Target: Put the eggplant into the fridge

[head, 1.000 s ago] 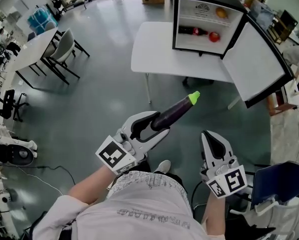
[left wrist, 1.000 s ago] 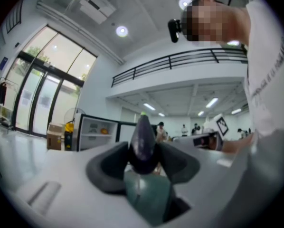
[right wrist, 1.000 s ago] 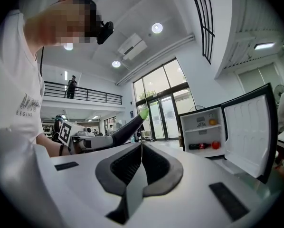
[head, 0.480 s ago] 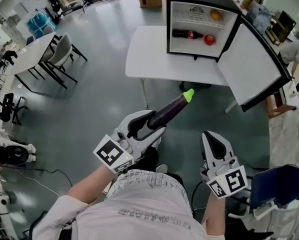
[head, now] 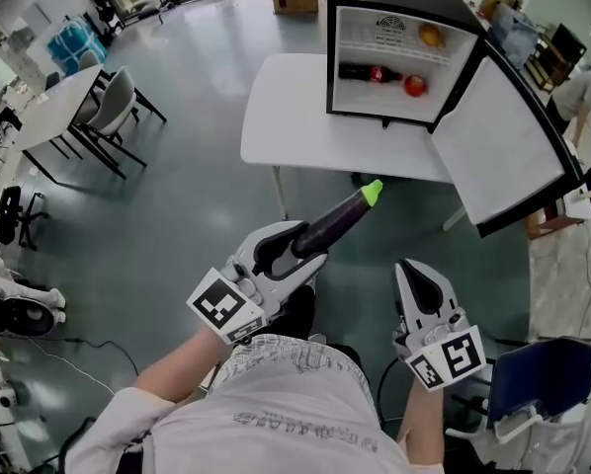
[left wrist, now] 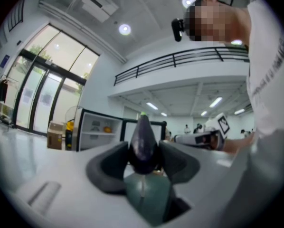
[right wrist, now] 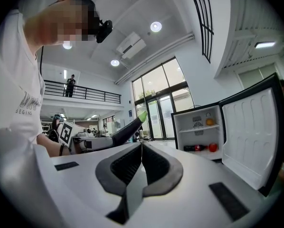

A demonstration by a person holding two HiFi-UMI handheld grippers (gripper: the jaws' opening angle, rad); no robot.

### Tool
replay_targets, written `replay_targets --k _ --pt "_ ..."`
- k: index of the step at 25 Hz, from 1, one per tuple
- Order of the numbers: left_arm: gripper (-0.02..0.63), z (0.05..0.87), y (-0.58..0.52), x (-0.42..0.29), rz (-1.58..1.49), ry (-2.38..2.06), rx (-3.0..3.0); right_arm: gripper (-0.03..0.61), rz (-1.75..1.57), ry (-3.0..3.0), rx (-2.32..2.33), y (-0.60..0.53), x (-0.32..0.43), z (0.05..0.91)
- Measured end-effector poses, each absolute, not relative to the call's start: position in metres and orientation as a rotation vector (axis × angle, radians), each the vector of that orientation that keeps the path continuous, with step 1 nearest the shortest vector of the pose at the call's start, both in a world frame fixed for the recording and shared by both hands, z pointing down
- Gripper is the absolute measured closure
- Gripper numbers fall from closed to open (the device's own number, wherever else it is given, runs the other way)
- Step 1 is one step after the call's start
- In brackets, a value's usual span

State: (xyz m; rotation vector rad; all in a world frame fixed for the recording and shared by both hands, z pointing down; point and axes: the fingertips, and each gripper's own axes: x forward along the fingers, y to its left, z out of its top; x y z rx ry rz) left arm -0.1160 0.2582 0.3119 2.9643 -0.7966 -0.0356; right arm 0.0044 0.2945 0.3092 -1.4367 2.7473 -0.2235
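Here the eggplant (head: 337,220) sits mid-frame, clamped in the left tongs (head: 310,245), with its butt end hidden between the pads. The right tongs (head: 414,271), lower right, are closed on nothing. Upper right, the open fridge (head: 375,42) stands on a white surface (head: 295,107) over grey floor (head: 197,196), and its small contents are hard to identify.

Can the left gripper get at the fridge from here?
Probably not yet: the left gripper, shut on the eggplant, is well short of the fridge. Its door is open; the way looks free.
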Motion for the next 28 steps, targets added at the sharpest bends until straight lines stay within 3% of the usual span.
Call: replay_targets --k 28 --pt "0.407 0.331 0.025 -0.11 0.015 -0.724 2.912 0.574 -0.38 2.737 -1.542 0.066 0.016 0.327"
